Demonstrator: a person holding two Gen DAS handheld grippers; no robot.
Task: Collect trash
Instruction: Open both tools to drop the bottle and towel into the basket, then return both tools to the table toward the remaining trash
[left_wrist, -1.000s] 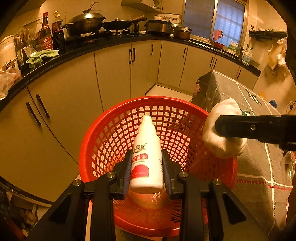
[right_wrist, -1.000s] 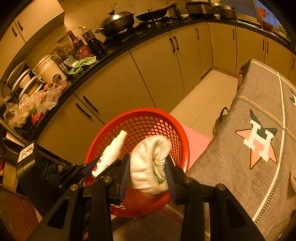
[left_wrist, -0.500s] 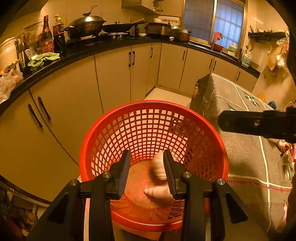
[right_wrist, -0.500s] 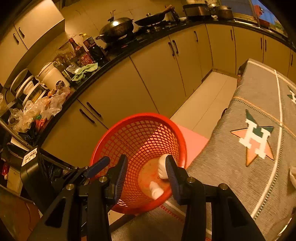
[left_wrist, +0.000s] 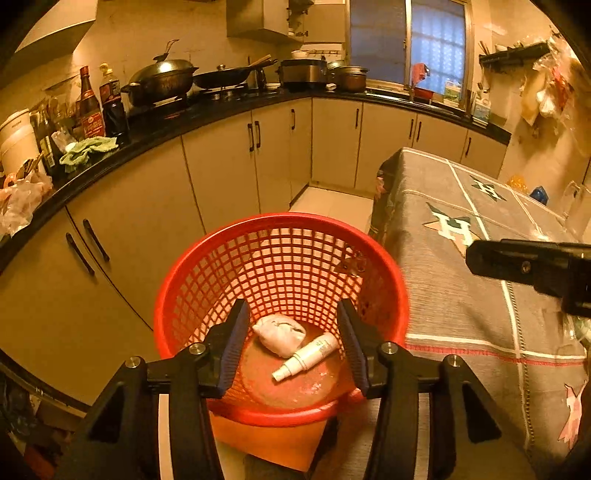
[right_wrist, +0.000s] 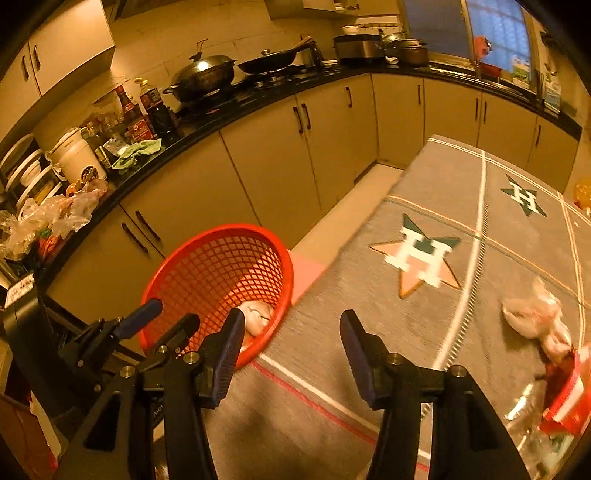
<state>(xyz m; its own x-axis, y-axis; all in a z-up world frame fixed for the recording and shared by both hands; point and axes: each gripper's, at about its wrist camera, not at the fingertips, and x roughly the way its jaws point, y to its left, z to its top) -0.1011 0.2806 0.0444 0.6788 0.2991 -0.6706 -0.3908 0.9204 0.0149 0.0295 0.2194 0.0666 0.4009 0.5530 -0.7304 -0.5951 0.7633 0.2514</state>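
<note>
The left gripper (left_wrist: 291, 343) hangs above the round red plastic mesh basket (left_wrist: 207, 280), its 2 blue-padded jaws spread wide with nothing between them. On the basket's floor lie a crumpled white wad of cloth or paper (left_wrist: 279, 334) and a small white plastic spray bottle (left_wrist: 308, 356) on its side, the 2 touching, the bottle's nozzle pointing toward the camera. The right gripper (right_wrist: 291, 352) is also spread apart and empty, held over the grey tablecloth with star-and-H emblems (right_wrist: 424, 314) just beside the basket, which stands at the table's edge next to the beige kitchen cabinets (left_wrist: 221, 177). Further along the cloth, at the right of the right wrist view, lie a crumpled pale plastic bag (right_wrist: 535, 317) and a red-and-white wrapper (right_wrist: 567, 402), both blurred.
</note>
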